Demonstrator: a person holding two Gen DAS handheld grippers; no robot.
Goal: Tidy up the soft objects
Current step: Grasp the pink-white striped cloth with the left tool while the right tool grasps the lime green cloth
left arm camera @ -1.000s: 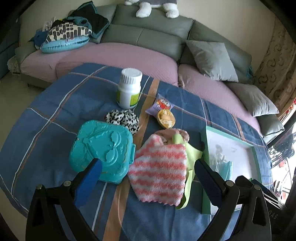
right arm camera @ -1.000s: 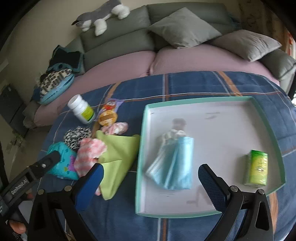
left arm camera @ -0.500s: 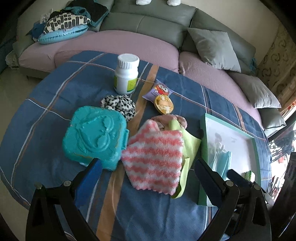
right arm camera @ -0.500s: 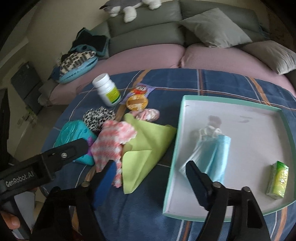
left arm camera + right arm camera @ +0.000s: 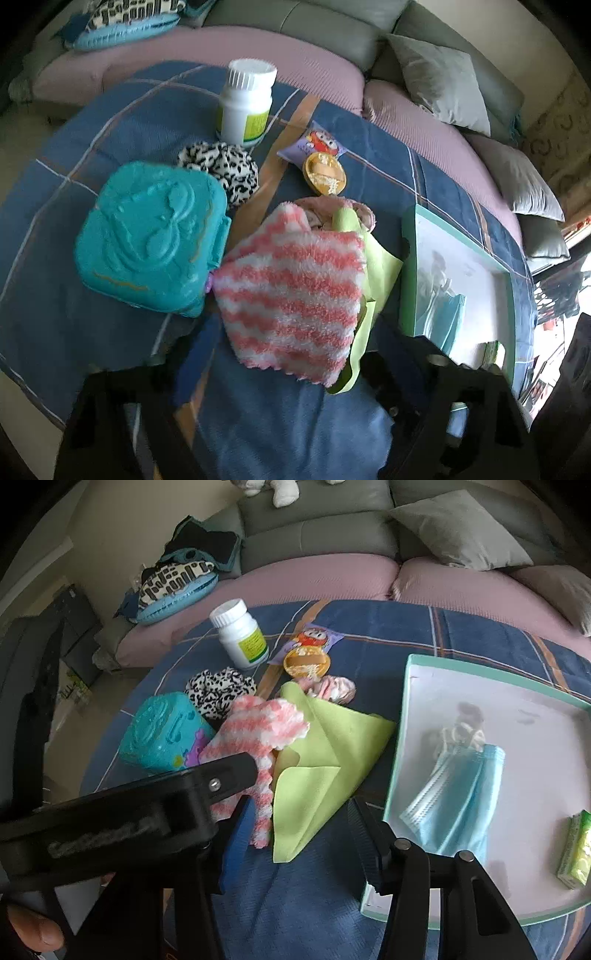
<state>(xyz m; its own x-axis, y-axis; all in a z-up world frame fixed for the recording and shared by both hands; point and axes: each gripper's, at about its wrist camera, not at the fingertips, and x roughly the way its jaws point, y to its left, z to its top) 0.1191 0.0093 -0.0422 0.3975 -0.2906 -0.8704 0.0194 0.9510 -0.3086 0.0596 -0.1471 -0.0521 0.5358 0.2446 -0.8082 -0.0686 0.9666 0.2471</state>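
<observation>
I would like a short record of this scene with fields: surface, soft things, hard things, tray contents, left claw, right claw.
surface: blue plaid cloth
soft things: pink striped towel lying on green cloth; spotted scrunchie; pink scrunchie
hard things: teal case; white bottle; snack pack
tray contents: tray holds blue face mask, small green packet
left claw: closing, towel edge between jaws, not gripped
right claw: closing, green cloth corner between jaws, not gripped

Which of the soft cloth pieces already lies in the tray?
The blue face mask; the striped cloth, green cloth and scrunchies lie outside the tray.
</observation>
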